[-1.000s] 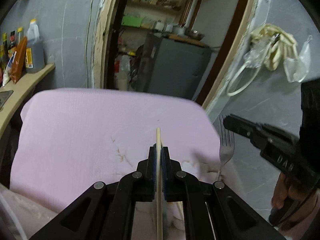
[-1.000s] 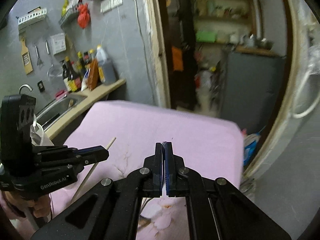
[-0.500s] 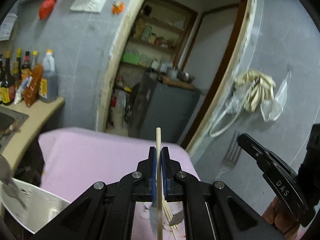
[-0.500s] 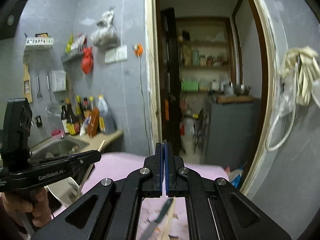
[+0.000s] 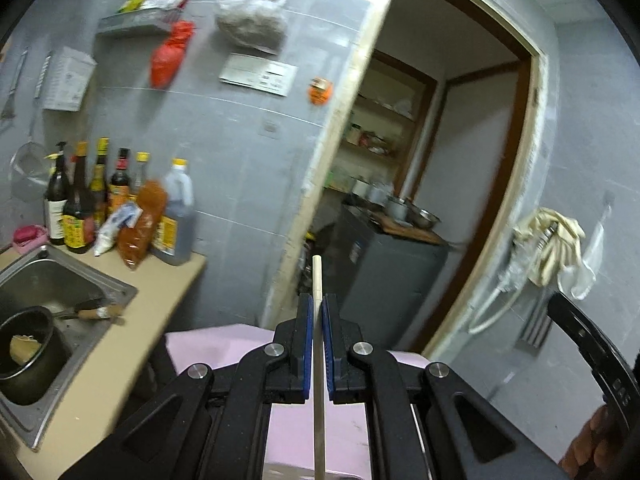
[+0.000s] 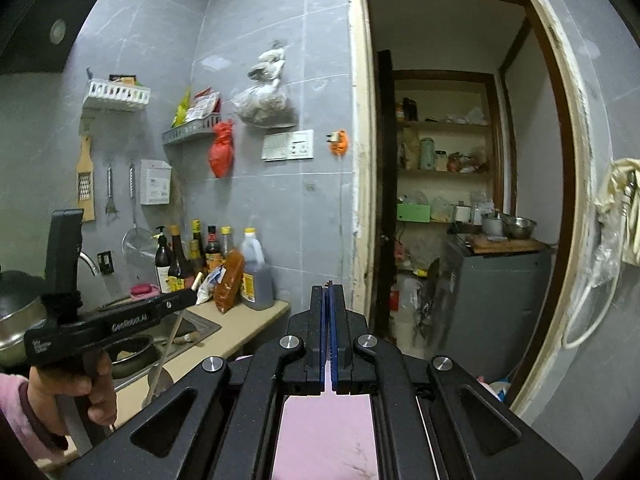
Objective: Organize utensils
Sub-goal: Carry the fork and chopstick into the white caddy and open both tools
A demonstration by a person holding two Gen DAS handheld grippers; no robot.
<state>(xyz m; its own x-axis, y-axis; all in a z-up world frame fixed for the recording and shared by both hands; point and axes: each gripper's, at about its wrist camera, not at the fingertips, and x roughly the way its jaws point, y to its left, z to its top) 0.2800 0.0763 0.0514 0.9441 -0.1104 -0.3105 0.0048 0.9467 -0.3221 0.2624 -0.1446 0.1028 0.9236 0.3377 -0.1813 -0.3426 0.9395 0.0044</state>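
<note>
A: What sits on the counter (image 5: 160, 304)?

B: Bottles (image 5: 96, 196) stand at its back by the wall, behind the sink (image 5: 60, 280). A pot (image 5: 28, 344) sits in the sink.

A: And to the right?

B: The doorway (image 6: 460, 200), with shelves (image 6: 444, 172) inside and a cabinet (image 6: 496, 304) below them, bowls (image 6: 516, 226) on top.

A: Nearer?

B: A cloth (image 6: 324, 432), probably on a table, lies under both grippers, right of the counter.

Bottles (image 5: 120, 204) crowd counter's (image 5: 132, 344) back.
</note>
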